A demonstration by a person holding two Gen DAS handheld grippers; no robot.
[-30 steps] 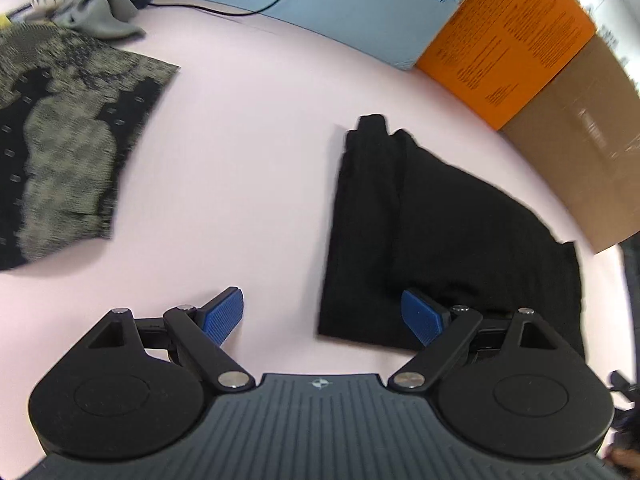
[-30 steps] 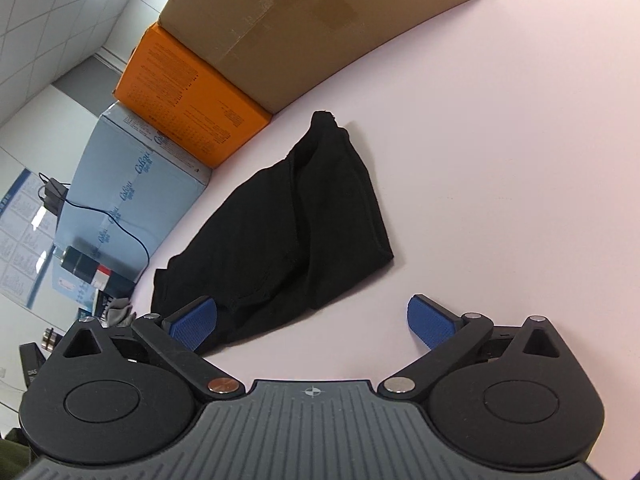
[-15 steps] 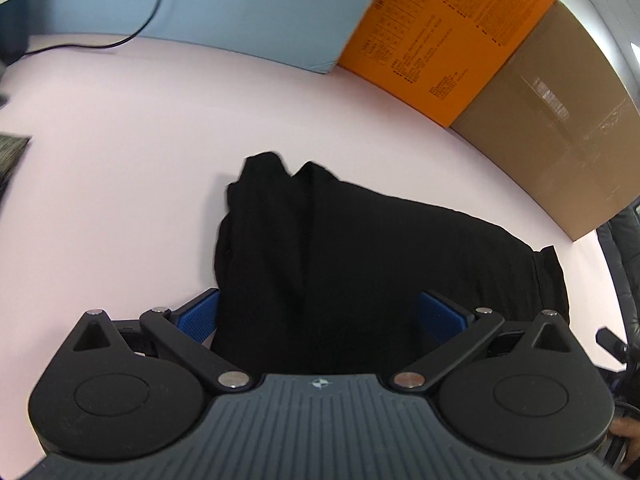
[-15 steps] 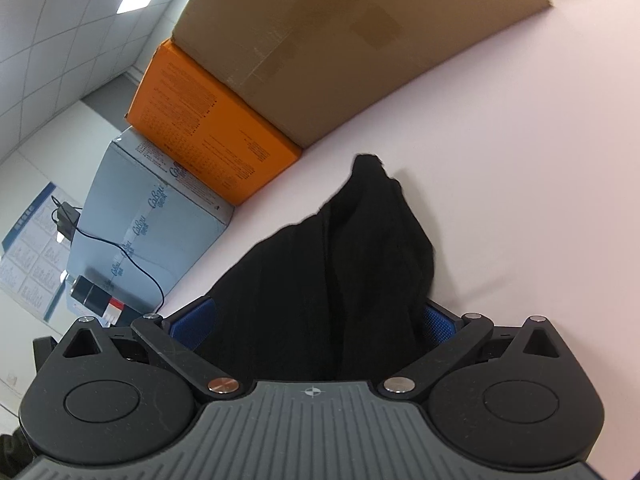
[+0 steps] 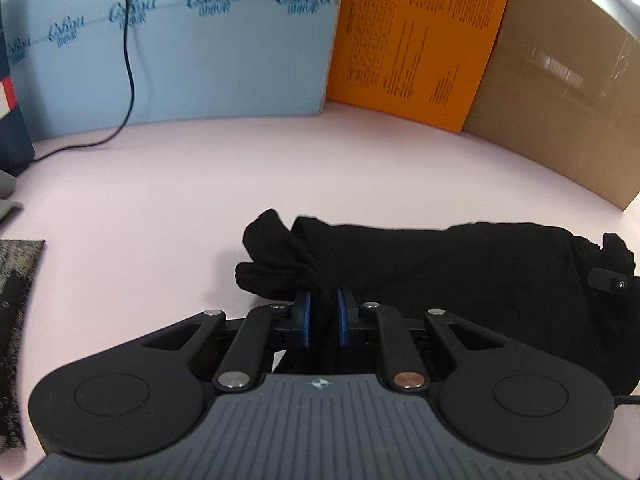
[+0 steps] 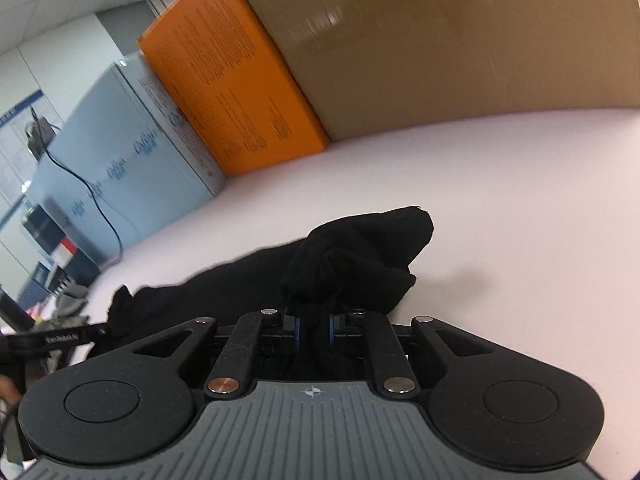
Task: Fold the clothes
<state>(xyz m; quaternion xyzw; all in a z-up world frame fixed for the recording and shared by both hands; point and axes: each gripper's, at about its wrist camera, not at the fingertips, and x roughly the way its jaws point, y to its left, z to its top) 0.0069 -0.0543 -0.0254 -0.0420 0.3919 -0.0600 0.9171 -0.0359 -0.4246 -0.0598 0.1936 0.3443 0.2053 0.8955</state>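
A black fabric garment [image 5: 460, 264] lies bunched in a long strip on the pale pink tabletop [image 5: 200, 184], running crosswise well short of the far edge, where three boxes stand side by side: a light blue printed cardboard box [image 5: 200, 52], an orange printed cardboard box [image 5: 416, 32] and a plain brown cardboard box [image 5: 560, 92].

The left gripper [image 5: 323, 316] has its blue-padded jaws closing, now nearly together, with a gathered fold at one end of the garment pinched between the pads; cloth puffs out in a rumpled lump just past the fingertips [image 5: 304, 312]. The right gripper [image 6: 314, 326] does likewise at the opposite end: its jaws are closing to a narrow gap, and a bunch of the black fabric [image 6: 360, 256] is squeezed between them, with a rounded fold rising just beyond.

A thin black cable [image 5: 128, 60] hangs down the front of the blue box and trails onto the tabletop near its far left corner. A patterned grey-and-black knit cloth [image 5: 16, 280] lies at the left edge of the surface, well apart from the black garment.
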